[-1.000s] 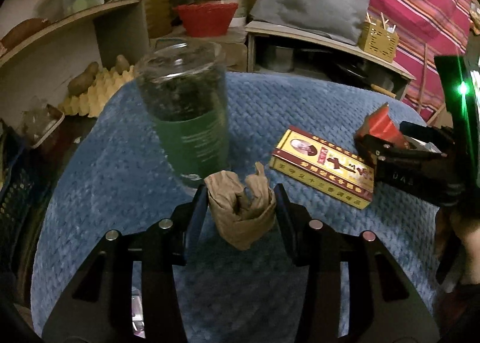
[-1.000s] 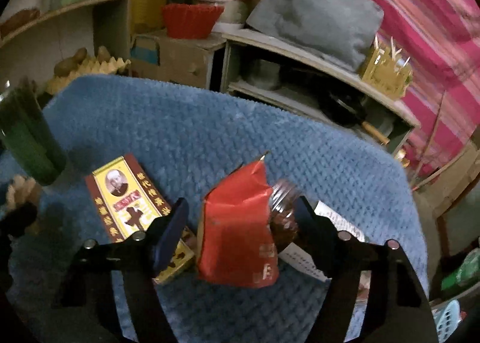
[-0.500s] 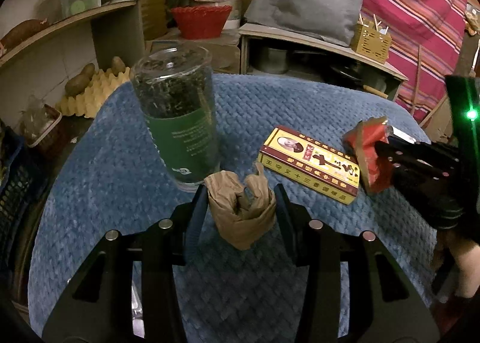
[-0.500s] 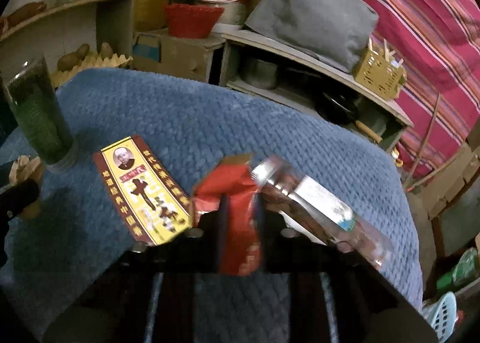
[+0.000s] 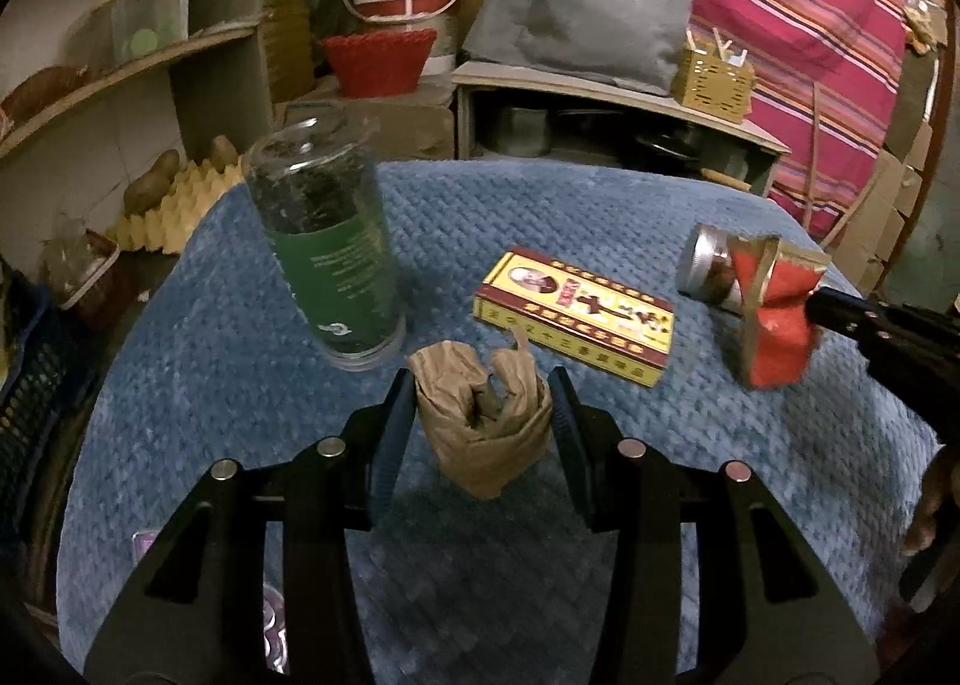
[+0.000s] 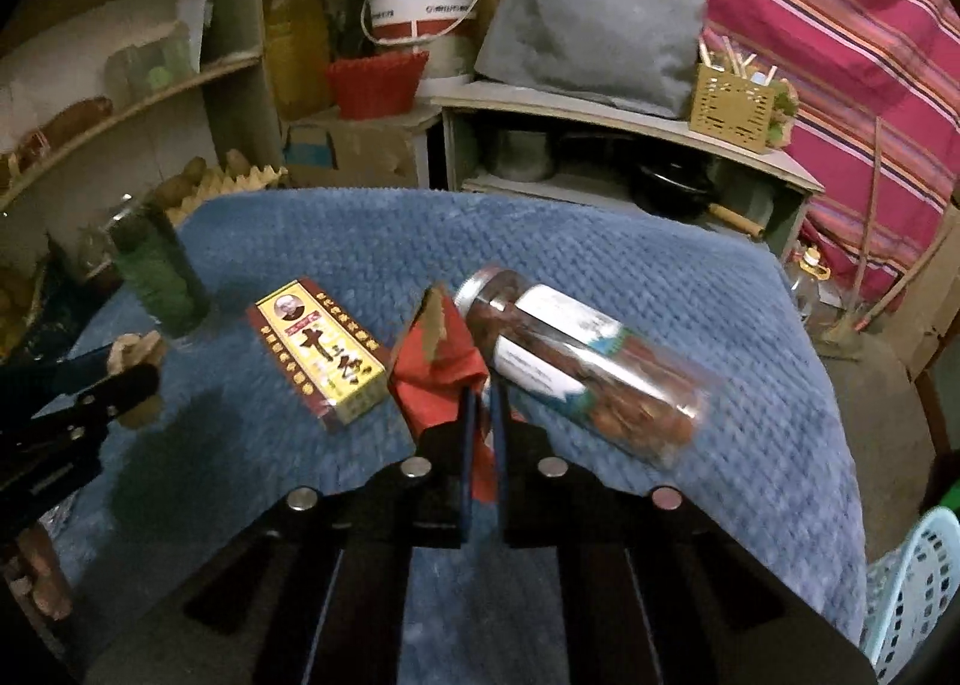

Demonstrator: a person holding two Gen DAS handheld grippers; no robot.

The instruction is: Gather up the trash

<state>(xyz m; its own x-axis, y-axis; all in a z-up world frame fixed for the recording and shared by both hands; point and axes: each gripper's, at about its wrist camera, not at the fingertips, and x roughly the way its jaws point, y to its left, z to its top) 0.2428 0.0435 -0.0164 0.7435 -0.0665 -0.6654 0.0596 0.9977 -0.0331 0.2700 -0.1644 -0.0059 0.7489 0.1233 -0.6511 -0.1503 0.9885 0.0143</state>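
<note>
Left claw (image 5: 483, 415), at the bottom centre of the left wrist view, is closed partway onto a crumpled brown paper wad (image 5: 483, 424), which sits pinched between both fingers above the blue quilted surface (image 5: 240, 385). Right claw (image 6: 483, 421), at the lower centre of the right wrist view, is closed almost fully on a crumpled red wrapper (image 6: 438, 379), whose upper end sticks out past the fingertips. In the left wrist view the same wrapper shows at the right edge of the frame, held off the surface. Just right of the wrapper in the right wrist view, a clear jar with a metal lid (image 6: 576, 367) lies on its side on the surface. Left of it lies a yellow and red box (image 6: 321, 352), flat on the cloth. A tall glass jar with a green label (image 5: 327, 247) stands upright at the centre left of the left wrist view, near the paper wad. A light blue perforated basket (image 6: 918, 589) shows at the lower right corner of the right wrist view.
</note>
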